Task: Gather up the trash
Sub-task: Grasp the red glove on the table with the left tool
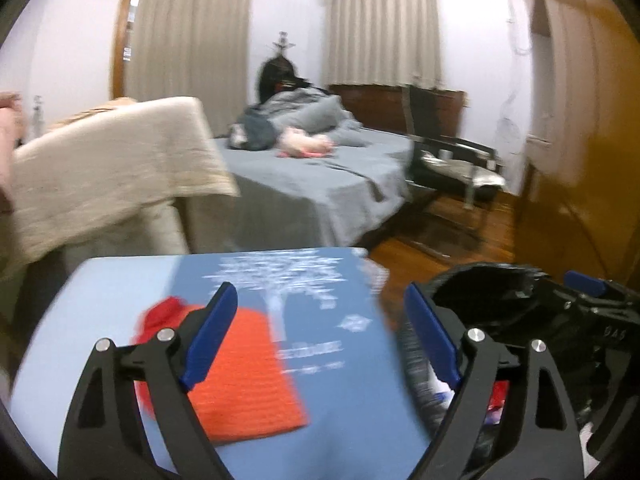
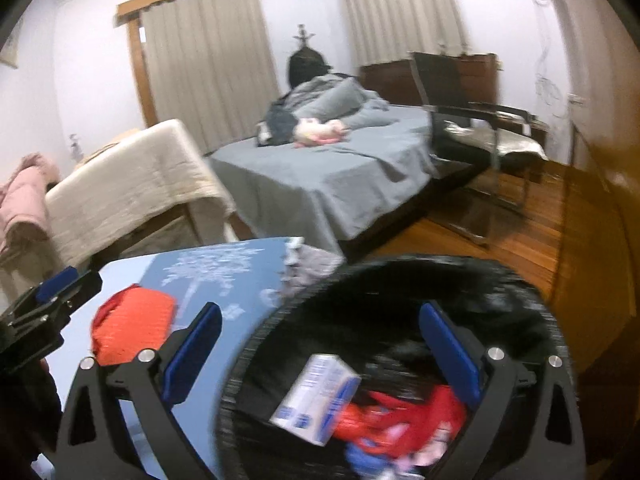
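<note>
Right gripper (image 2: 320, 354) hanging over the black-lined round trash bin (image 2: 280, 320), jaws spread wide, pinching nothing. Inside the bin: a white and blue carton (image 2: 316, 398) tilted atop crumpled red wrappers (image 2: 404, 416). Left gripper (image 1: 320, 336) above the blue table (image 1: 100, 308), jaws spread and empty. On the table, just beside the bin: an orange knitted cloth (image 1: 244, 380) over something red. Behind, a grey-sheeted bed (image 1: 312, 176) and black chair (image 1: 448, 160).

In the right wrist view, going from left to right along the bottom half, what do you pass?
Left tool → orange cloth on the blue table → white carton in the black bin → red trash.
</note>
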Motion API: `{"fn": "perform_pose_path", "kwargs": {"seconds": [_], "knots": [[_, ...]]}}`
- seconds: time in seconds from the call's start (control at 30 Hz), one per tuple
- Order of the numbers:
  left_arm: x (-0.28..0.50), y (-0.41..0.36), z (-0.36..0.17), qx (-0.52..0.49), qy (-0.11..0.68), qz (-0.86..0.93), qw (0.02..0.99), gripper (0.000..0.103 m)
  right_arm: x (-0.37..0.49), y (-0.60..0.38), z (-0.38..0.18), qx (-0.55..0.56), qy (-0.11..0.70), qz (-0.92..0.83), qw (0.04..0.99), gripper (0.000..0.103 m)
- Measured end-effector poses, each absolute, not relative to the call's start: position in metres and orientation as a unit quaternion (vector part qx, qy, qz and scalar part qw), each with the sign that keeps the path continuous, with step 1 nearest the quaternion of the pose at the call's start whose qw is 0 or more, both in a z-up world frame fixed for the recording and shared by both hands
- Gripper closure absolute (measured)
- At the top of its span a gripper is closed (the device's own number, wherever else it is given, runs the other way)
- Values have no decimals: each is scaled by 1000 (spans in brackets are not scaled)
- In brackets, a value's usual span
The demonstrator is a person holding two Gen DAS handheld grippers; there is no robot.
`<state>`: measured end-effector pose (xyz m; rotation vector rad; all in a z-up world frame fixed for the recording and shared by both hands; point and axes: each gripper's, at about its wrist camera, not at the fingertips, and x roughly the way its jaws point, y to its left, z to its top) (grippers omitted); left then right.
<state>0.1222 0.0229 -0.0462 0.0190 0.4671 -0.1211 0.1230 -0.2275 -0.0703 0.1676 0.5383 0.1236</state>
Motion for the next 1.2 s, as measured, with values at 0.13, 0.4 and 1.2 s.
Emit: {"fn": "perform_pose_path", "kwargs": {"seconds": [0.13, 0.4, 1.2], "knots": [[112, 73, -49, 15, 229, 1, 973, 20, 134, -179, -72, 73, 268, 103, 955, 6], [112, 145, -68, -11, 261, 69, 963, 25, 150, -86, -88, 36, 276, 157, 947, 6], [160, 180, -139, -73, 352, 31, 933, 97, 174, -26, -139, -5, 321, 176, 931, 6]]}}
